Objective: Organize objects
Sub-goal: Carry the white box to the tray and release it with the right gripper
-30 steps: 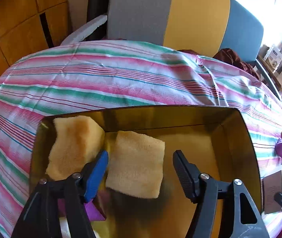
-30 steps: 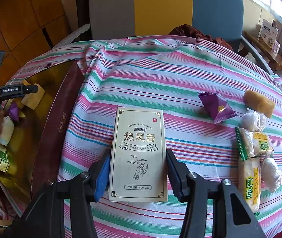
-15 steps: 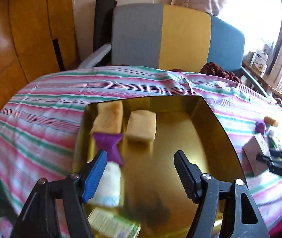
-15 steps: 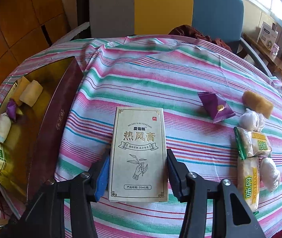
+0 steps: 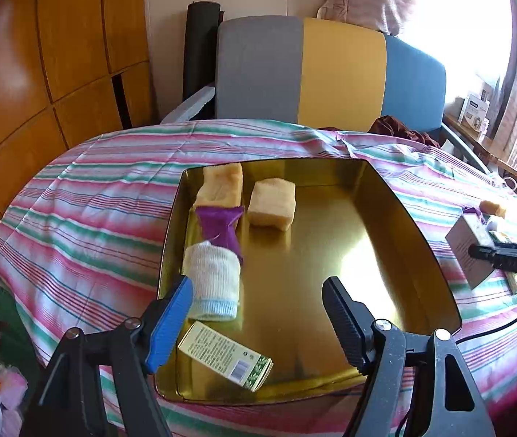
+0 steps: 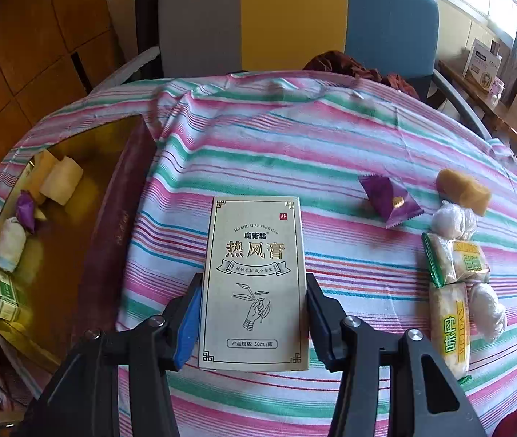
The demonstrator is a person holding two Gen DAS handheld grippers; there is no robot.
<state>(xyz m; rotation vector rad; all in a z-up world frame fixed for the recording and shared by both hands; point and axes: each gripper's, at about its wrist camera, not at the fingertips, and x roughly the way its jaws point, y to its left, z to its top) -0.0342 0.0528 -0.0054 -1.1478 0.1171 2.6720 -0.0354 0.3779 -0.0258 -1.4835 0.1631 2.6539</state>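
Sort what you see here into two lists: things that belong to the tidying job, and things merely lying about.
Part of the job:
- gold tray holding five sorted items
- cream carton in the right claw
- purple sachet, brown cake and wrapped snacks on the striped cloth
- left claw, jaws opening, empty

Lying about:
- three-colour chair
- dark red garment

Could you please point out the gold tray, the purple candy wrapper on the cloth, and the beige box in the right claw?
gold tray (image 5: 331, 240), left wrist view, bare floor.
purple candy wrapper (image 6: 389, 198), right wrist view, middle.
beige box (image 6: 254, 276), right wrist view, printed face.
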